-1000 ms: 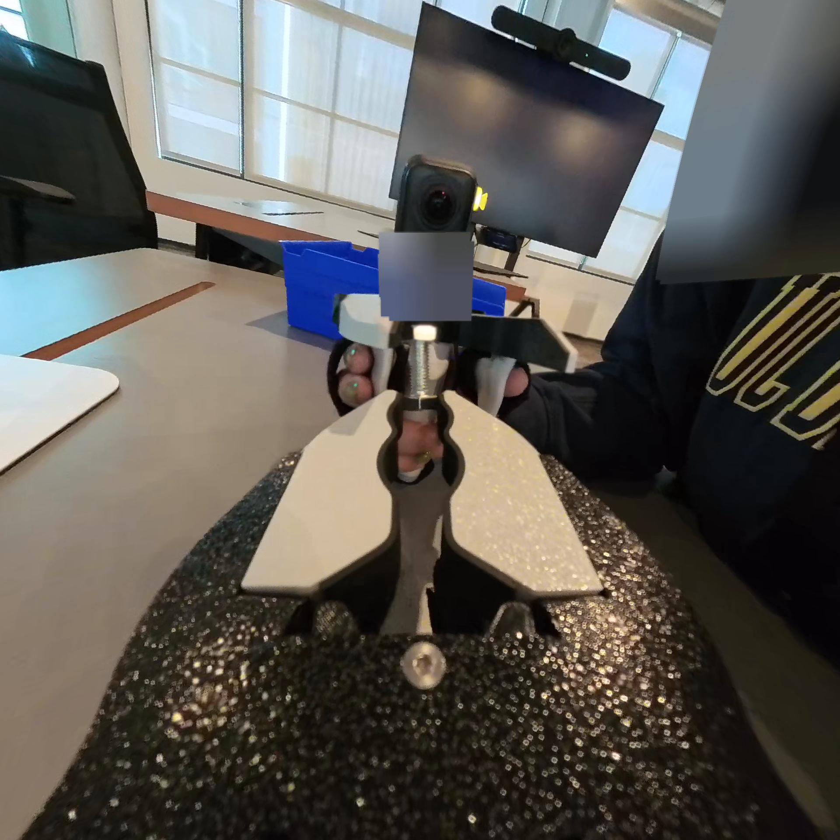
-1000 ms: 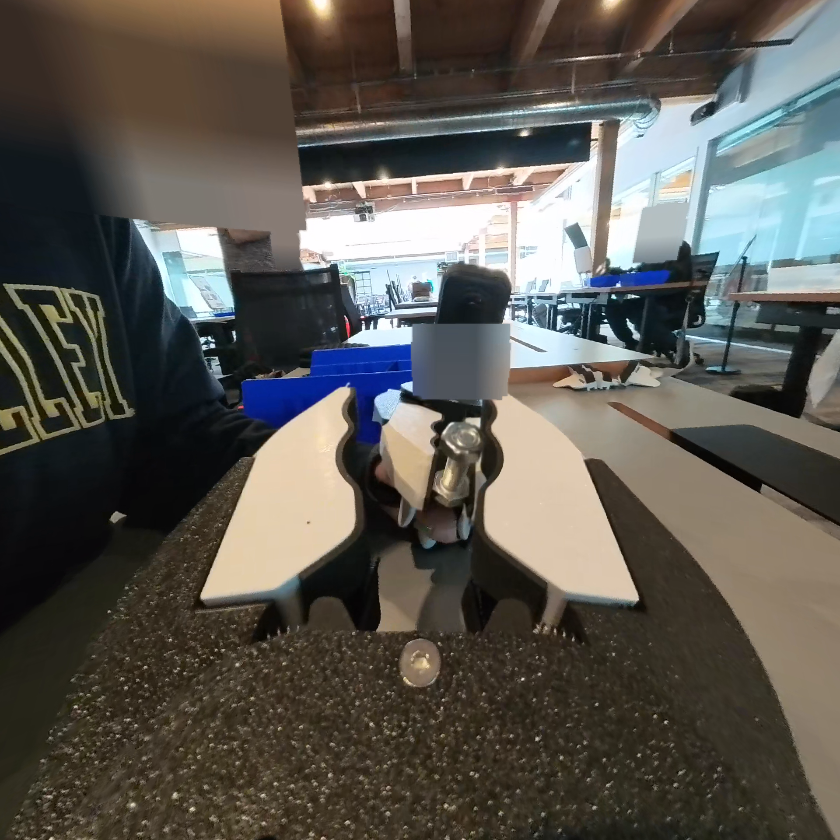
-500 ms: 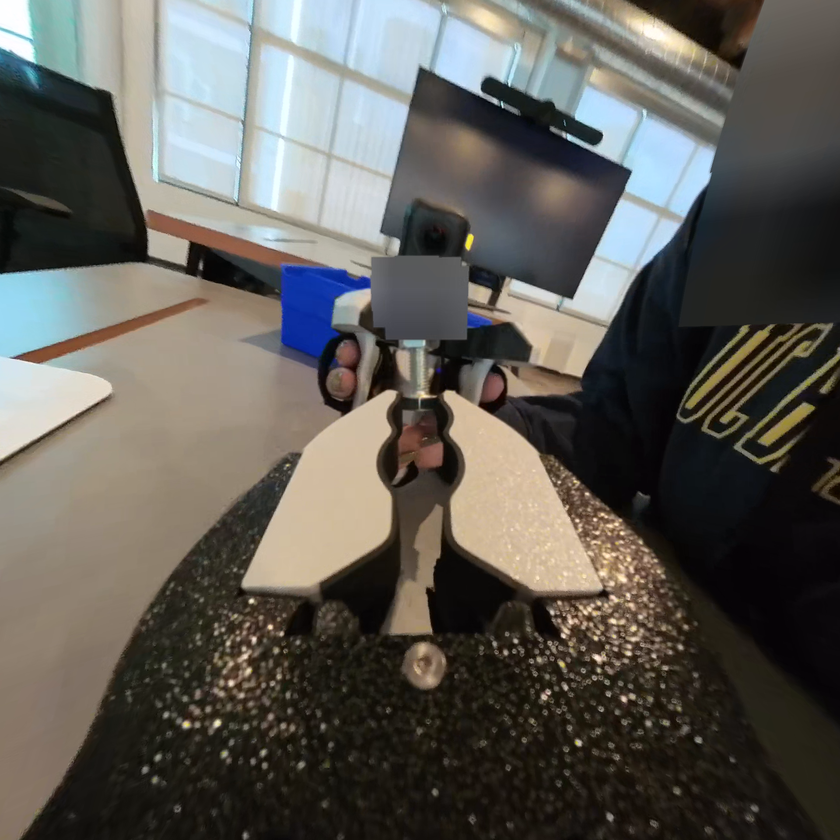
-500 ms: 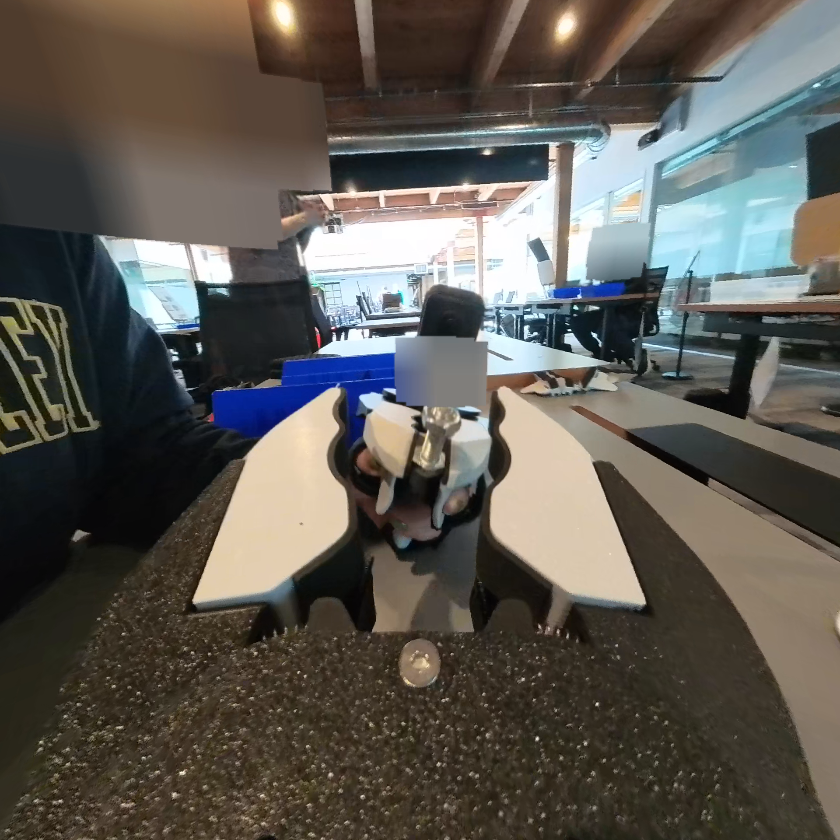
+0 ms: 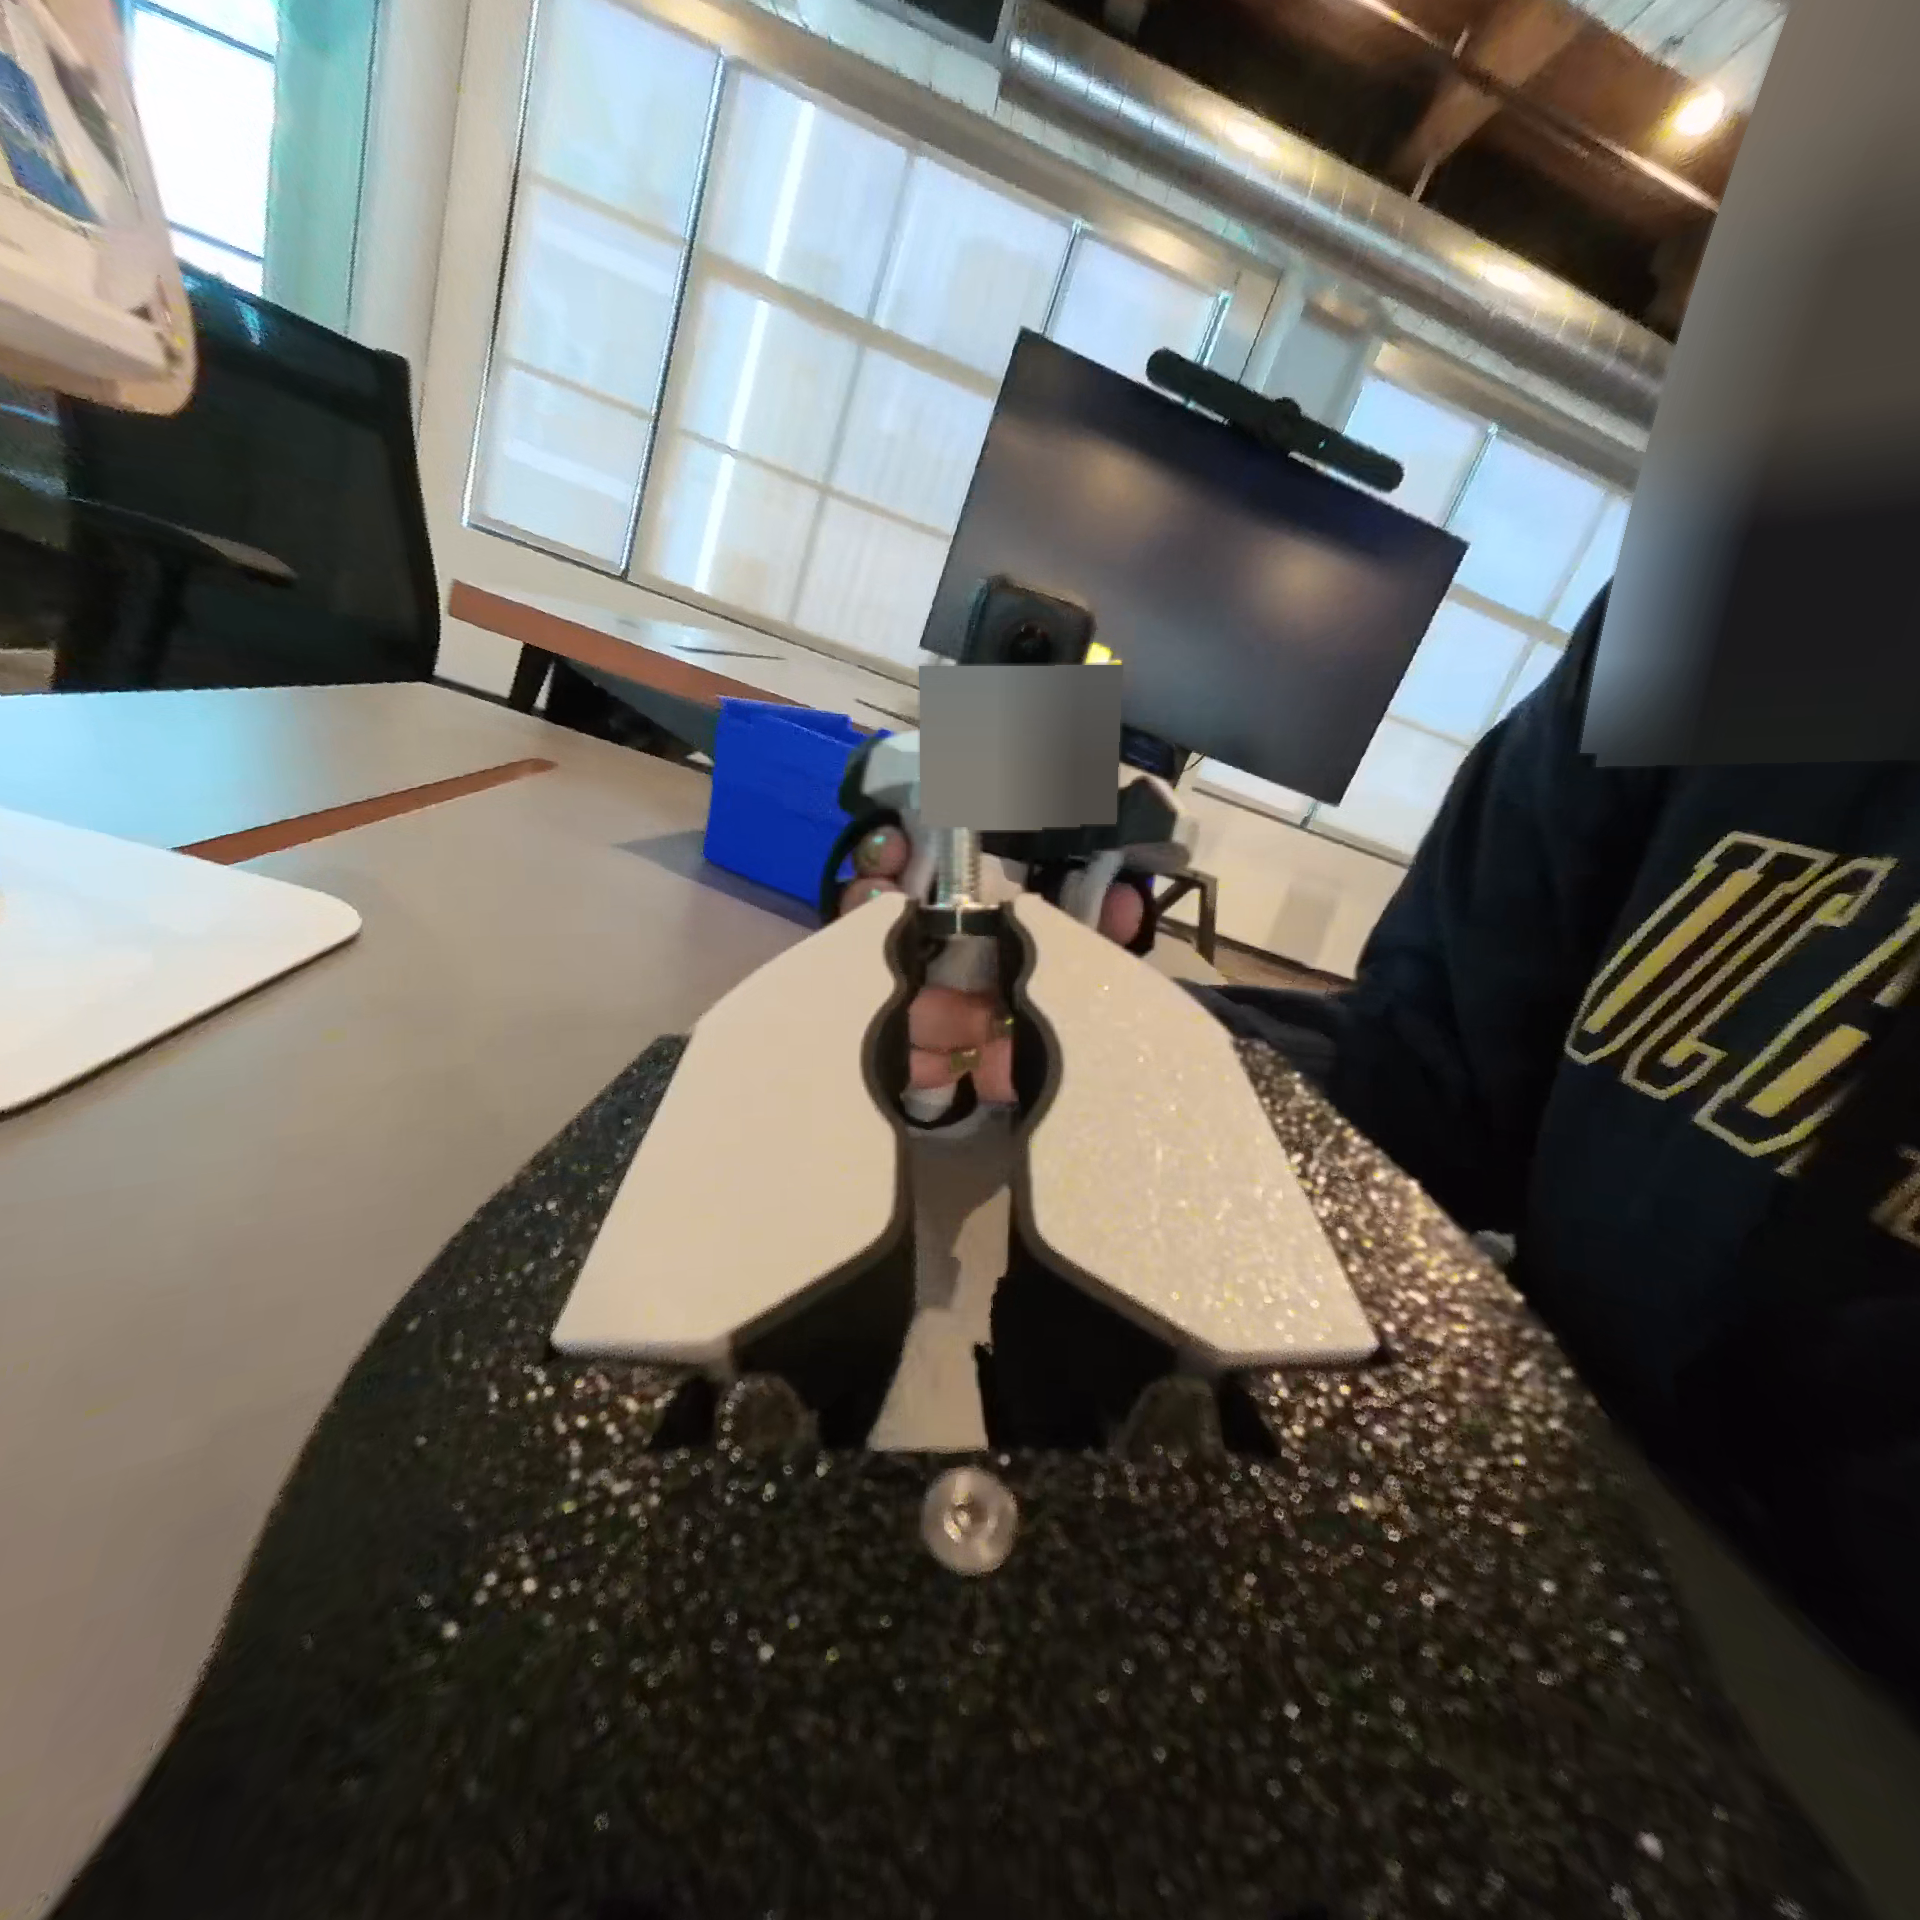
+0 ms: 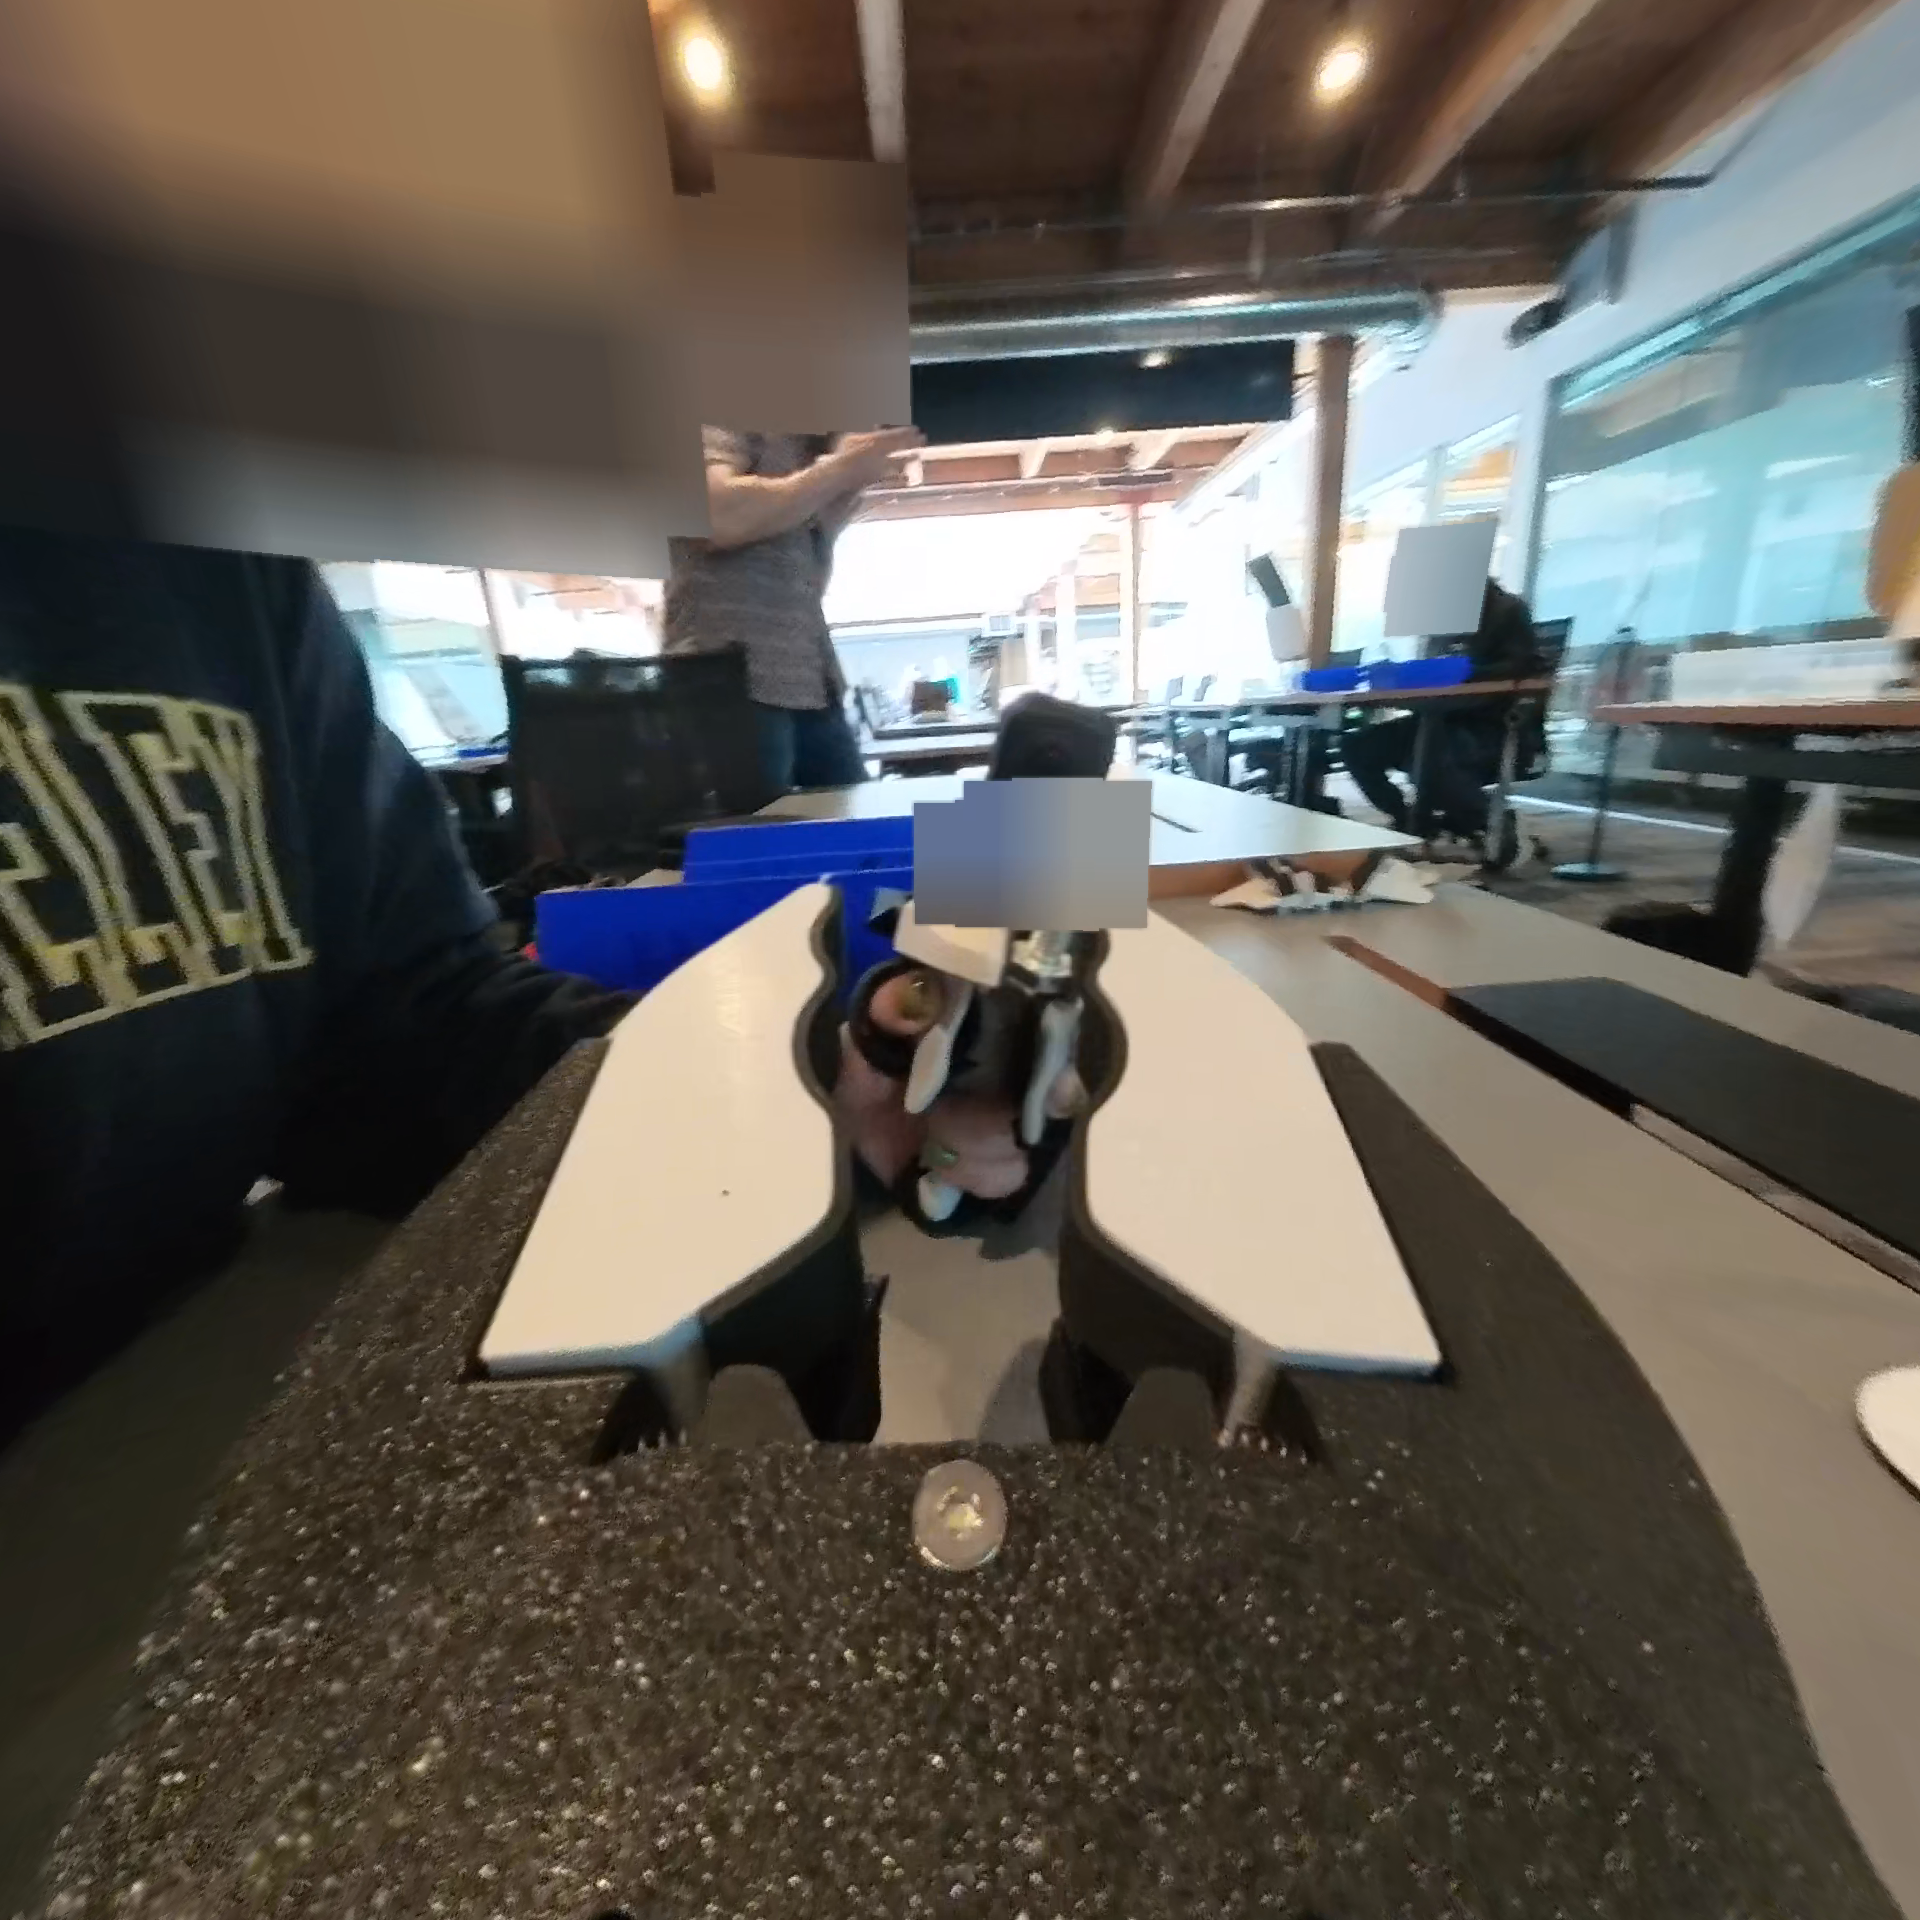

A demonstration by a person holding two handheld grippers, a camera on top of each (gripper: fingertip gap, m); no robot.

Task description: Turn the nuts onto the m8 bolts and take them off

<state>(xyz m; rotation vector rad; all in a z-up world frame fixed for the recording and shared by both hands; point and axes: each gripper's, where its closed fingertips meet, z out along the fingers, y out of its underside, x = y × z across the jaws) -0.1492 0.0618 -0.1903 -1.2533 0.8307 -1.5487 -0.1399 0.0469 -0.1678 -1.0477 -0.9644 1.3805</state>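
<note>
Right gripper [image 6: 961, 935] has narrowed around the bolt [image 5: 954, 868] at twelve o'clock, jaws parted; left gripper [image 5: 961, 920] clamps its head; closing off-centre could cross-thread the nut.

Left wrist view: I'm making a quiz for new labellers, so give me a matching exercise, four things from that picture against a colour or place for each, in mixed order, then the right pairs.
Things:
1. bolt
2. bin
3. monitor
4. mat

Descriptions:
A. white, lying flat on the table at the left
B. dark screen standing in front of the windows
C. silver, gripped at its head by the left hand-held gripper, threads pointing away
D. blue, on the table behind the grippers

Pairs: 1-C, 2-D, 3-B, 4-A
</note>
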